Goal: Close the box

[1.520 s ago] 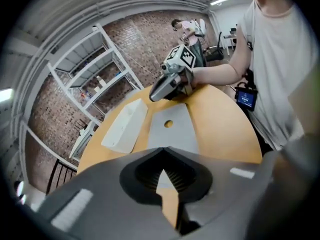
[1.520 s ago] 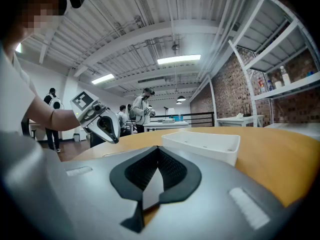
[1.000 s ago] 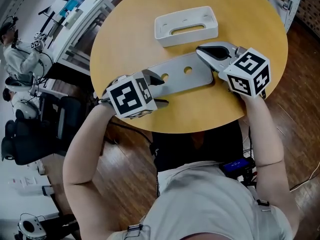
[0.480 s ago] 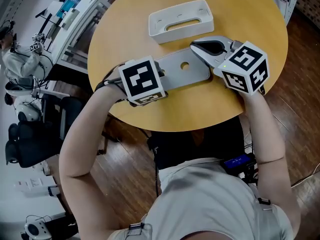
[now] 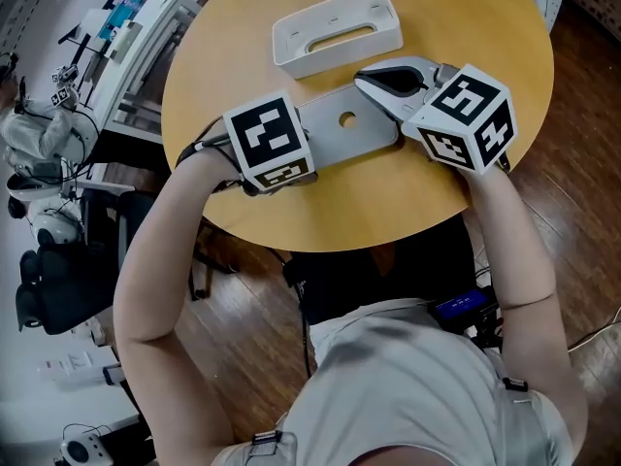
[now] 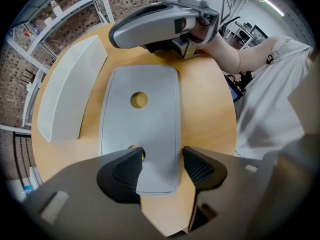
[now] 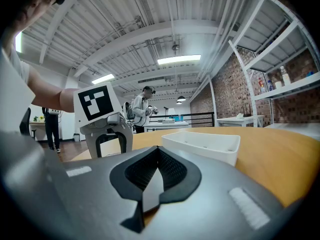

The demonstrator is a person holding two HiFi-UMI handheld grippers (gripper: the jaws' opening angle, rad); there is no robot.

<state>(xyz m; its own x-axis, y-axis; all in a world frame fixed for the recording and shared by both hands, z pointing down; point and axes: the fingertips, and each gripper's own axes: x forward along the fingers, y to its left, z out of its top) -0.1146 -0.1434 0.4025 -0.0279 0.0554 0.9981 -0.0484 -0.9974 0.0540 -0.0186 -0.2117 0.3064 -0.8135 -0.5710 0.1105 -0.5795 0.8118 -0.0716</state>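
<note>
A flat grey lid (image 5: pixel 330 142) with two round holes lies on the round wooden table (image 5: pixel 388 202), just in front of the open white box (image 5: pixel 335 58). My left gripper (image 5: pixel 296 144) stands open at the lid's left end; in the left gripper view that end of the lid (image 6: pixel 145 129) sits between the spread jaws of the left gripper (image 6: pixel 160 166). My right gripper (image 5: pixel 367 81) is shut on the lid's right end, and the right gripper view shows the right gripper (image 7: pixel 156 176) with a thin grey sliver of lid (image 7: pixel 151 194) pinched between its pads. The box (image 7: pixel 200 144) is empty.
The table's near edge runs close under both grippers. White shelving (image 5: pixel 126 37) and dark chairs (image 5: pixel 58 270) stand off the table's left side. People stand in the background of the room (image 7: pixel 140 109).
My left gripper has moved in from the table's left edge so that its jaws straddle the lid's left end. The right gripper has kept hold of the right end.
</note>
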